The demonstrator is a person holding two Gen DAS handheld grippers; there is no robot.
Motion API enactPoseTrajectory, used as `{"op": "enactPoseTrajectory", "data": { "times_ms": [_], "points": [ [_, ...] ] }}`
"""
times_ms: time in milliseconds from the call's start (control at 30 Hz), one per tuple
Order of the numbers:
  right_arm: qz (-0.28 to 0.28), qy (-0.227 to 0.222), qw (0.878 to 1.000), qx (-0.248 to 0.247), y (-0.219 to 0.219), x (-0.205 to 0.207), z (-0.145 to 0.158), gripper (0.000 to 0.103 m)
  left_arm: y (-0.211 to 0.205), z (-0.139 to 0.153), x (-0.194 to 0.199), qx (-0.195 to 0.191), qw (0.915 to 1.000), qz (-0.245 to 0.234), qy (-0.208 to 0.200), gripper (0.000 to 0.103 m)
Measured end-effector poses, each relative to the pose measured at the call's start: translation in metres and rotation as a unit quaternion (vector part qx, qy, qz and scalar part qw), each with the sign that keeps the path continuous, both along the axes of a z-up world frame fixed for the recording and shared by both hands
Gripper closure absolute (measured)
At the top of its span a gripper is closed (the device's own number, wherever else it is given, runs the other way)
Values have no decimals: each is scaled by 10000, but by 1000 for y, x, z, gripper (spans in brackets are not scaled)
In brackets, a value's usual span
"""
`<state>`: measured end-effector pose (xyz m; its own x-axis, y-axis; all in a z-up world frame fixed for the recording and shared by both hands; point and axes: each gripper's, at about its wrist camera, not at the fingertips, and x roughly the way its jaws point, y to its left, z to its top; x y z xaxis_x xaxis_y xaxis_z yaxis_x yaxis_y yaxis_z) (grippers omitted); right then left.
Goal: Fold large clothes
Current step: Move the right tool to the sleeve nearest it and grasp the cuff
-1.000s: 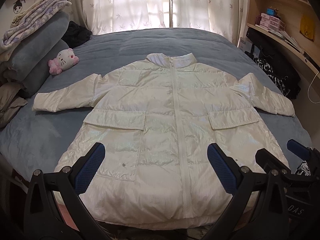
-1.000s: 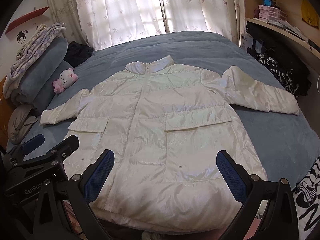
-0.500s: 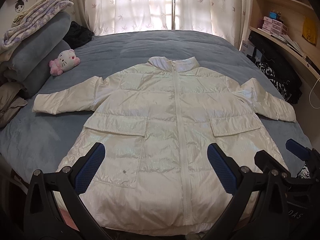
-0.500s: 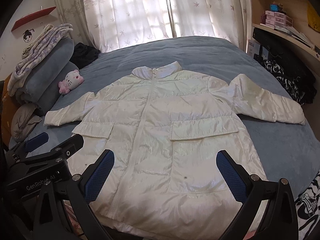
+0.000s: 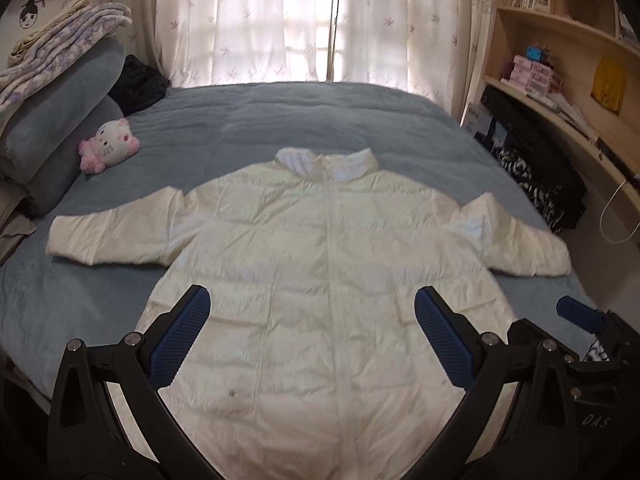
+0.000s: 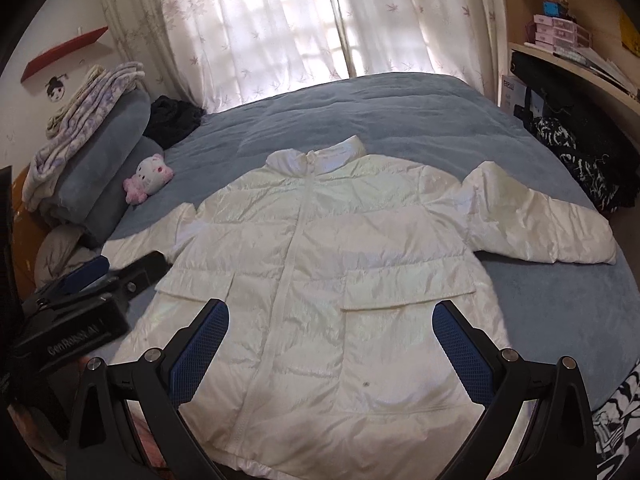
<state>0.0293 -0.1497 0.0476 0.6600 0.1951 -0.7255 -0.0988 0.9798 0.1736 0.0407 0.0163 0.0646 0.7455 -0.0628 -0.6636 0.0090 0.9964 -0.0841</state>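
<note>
While both grippers are hovering above the hem, a white puffer jacket (image 5: 320, 280) is lying flat and zipped on the blue bed (image 5: 312, 120), collar toward 12 o'clock, sleeves reaching toward 9 and 3. Left gripper (image 5: 312, 336) fingers (image 5: 180, 336) are standing wide apart, gripping nothing; right gripper (image 6: 330, 354) fingers (image 6: 460, 354) likewise. At 10 o'clock, a pink plush cat (image 5: 108, 144) is resting beside stacked pillows (image 5: 60, 120).

Both tongs, left (image 5: 312, 334) and right (image 6: 331, 350), hover side by side, jaws spread wide, gripping nothing.
</note>
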Motion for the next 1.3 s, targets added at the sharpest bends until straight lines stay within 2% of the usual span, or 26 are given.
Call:
{"op": "enactPoseTrajectory", "data": {
  "times_ms": [133,267,367,533,633,700,833,933,1033,1133,1200,1300],
  "points": [
    [-226,-519,9980,-270,-28,15,42,0,-3,36,22,-208,9993,-159,-281,1],
    [-504,-1279,9888,-579,-62,21,90,0,-8,74,43,-400,9974,-219,-557,1],
    [-703,-1620,9816,-720,-92,28,124,0,-16,101,59,-461,9954,-276,-797,1],
    [-1031,-1768,9741,-960,-147,47,162,0,-50,141,87,-95,9915,-260,-1273,1],
    [-981,-1682,9772,-843,-185,58,174,0,-80,154,104,56,9890,-411,-1419,1],
    [-1051,-1519,9795,-807,-214,69,174,0,-104,156,117,106,9889,-546,-1375,1],
    [-1202,-1085,9842,-711,-276,100,140,0,-152,141,152,-27,9917,-810,-1001,1],
    [-1512,-685,9851,-454,-321,123,93,0,-188,115,177,-102,9926,-927,-779,1],
    [-1820,-221,9830,-126,-364,148,45,0,-221,75,198,-2,9935,-911,-680,1],
    [-2068,230,9776,309,-408,164,-10,2,-248,22,220,99,9950,-900,-430,1],
    [-2263,460,9719,445,-431,172,-47,15,-260,-9,231,124,9957,-886,-252,1],
    [-2544,808,9612,690,-462,177,-94,18,-281,-56,251,166,9965,-816,-19,1]
  ]
}}
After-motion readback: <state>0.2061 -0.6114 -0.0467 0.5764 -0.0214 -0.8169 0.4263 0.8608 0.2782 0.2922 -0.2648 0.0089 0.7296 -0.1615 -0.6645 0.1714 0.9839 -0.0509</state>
